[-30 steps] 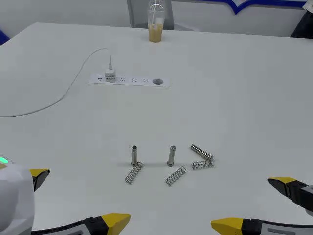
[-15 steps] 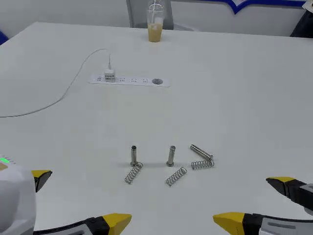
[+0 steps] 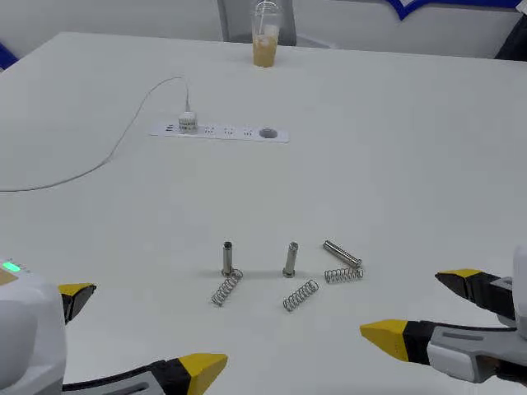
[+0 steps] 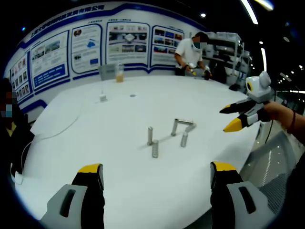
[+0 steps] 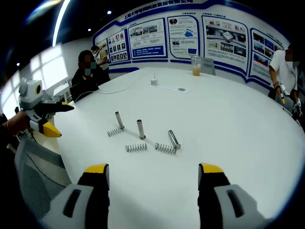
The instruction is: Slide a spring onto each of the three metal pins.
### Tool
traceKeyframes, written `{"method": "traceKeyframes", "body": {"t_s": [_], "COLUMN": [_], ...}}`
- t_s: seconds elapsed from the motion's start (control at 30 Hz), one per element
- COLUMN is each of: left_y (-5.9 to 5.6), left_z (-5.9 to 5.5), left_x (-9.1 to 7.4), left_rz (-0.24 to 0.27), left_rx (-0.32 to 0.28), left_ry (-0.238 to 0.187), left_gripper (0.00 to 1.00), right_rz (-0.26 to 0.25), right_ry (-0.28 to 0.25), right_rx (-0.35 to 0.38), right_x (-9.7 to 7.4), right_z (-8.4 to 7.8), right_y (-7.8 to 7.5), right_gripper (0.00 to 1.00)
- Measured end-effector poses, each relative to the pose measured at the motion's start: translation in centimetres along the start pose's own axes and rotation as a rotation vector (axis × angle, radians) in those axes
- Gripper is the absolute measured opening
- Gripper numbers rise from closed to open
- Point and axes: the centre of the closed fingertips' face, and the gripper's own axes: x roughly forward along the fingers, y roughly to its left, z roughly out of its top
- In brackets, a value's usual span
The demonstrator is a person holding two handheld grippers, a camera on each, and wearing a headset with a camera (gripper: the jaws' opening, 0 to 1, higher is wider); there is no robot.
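Left gripper (image 3: 140, 327), right gripper (image 3: 417, 303): grey-white bodies, black jaws, yellow tips (green light left).

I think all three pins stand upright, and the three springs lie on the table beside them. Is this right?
Not quite. The left pin and the middle pin stand upright, but the right pin lies on its side, as the head view shows. The three springs do lie on the table beside them.
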Motion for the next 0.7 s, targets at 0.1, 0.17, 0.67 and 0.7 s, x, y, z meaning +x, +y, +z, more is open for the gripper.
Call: {"method": "traceKeyframes", "body": {"t_s": [0.1,0.17,0.67,0.7], "left_y": [-0.1,-0.1,-0.2,-0.2], "left_z": [0.0,0.1,-0.1,-0.1], "left_x": [0.1,0.2,0.5,0.5], "left_rz": [-0.001,-0.002,-0.002,-0.001], "left_rx": [-0.001,0.002,0.016,0.017], "left_ry": [-0.001,-0.007,-0.010,-0.014], "left_gripper": [0.94,0.94,0.92,0.91], "right_rz": [0.001,0.004,-0.007,-0.005], "right_ry": [0.002,-0.001,-0.017,-0.016], "right_rx": [-0.010,-0.012,-0.026,-0.034], "right_x": [0.6,1.0,4.1,4.2], "right_z": [0.4,0.7,3.0,3.1], "right_y": [-0.1,-0.2,-2.0,-2.0], "right_gripper": [0.75,0.73,0.57,0.57]}}
